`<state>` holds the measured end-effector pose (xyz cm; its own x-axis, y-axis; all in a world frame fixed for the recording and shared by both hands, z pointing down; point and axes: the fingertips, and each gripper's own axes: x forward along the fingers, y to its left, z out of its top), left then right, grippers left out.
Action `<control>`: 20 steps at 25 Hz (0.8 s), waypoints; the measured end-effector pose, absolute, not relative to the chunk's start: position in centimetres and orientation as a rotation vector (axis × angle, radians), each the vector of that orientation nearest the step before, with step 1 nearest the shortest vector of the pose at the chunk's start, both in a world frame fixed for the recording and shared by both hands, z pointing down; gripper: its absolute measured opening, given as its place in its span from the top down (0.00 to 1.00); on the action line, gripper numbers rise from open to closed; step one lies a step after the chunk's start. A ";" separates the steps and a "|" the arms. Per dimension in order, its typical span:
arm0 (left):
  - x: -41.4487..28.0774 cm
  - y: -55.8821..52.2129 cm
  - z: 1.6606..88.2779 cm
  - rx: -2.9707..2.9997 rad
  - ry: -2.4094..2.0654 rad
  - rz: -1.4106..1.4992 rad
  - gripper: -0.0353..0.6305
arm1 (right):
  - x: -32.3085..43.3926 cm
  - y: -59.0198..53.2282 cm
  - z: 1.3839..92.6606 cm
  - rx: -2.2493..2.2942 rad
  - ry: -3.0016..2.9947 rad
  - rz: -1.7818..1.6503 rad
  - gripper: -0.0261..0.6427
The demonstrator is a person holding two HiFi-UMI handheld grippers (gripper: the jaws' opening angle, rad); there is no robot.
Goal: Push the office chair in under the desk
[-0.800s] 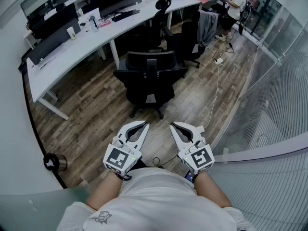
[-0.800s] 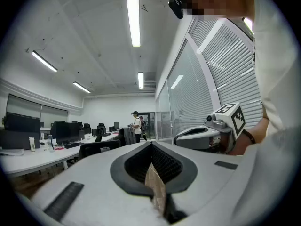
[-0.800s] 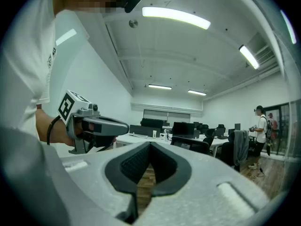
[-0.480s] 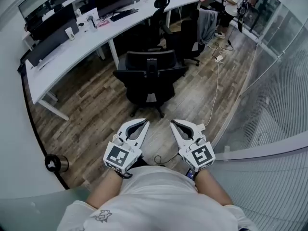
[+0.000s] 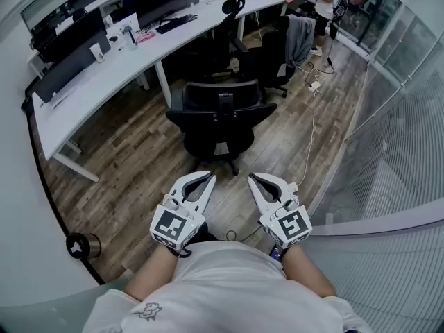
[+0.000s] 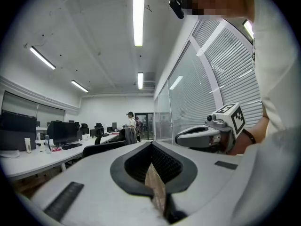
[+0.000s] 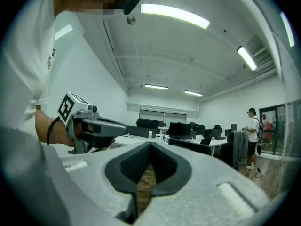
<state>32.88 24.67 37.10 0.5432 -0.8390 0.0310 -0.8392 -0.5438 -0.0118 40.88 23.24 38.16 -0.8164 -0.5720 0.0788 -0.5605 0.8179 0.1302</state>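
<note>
Nearest the camera, the left gripper (image 5: 209, 177) and the right gripper (image 5: 252, 178) are held side by side at waist level, fingertips pointing forward. Both sets of fingers are clenched tip to tip with nothing between them; only wooden floor (image 5: 125, 151) shows through the gap behind the pads. Neither gripper touches anything, so the push is judged not yet begun: the approach, the contact and the full travel under the desk all remain. Directly ahead of both fingertips, apart from them across a strip of bare floor, stands the office chair (image 5: 220, 120). It is black, upright, with its backrest turned toward the fingertips and its seat facing away; a dark star base shows beneath the seat. The backrest's top edge is the surface closest to the fingers and is judged the likely contact area. Beyond the chair, farther from the fingertips, runs the long white desk (image 5: 118, 64), with open floor between chair and desk edge.
</note>
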 end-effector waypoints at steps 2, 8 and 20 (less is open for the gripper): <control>31.4 23.5 37.1 2.759 -1.478 0.061 0.95 | 39.3 22.1 38.1 0.911 -2.879 -0.155 0.96; 26.9 19.5 36.7 2.829 -1.386 0.068 0.95 | 33.6 18.6 37.5 0.930 -2.856 -0.184 0.96; 20.5 14.9 37.6 2.892 -1.263 0.126 0.95 | 26.9 14.0 38.3 0.983 -2.813 -0.120 0.96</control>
<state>20.54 14.91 37.58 0.6771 -0.7329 0.0664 -0.7316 -0.6801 -0.0466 26.87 14.03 38.32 -0.7714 -0.6242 0.1235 -0.6114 0.7809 0.1280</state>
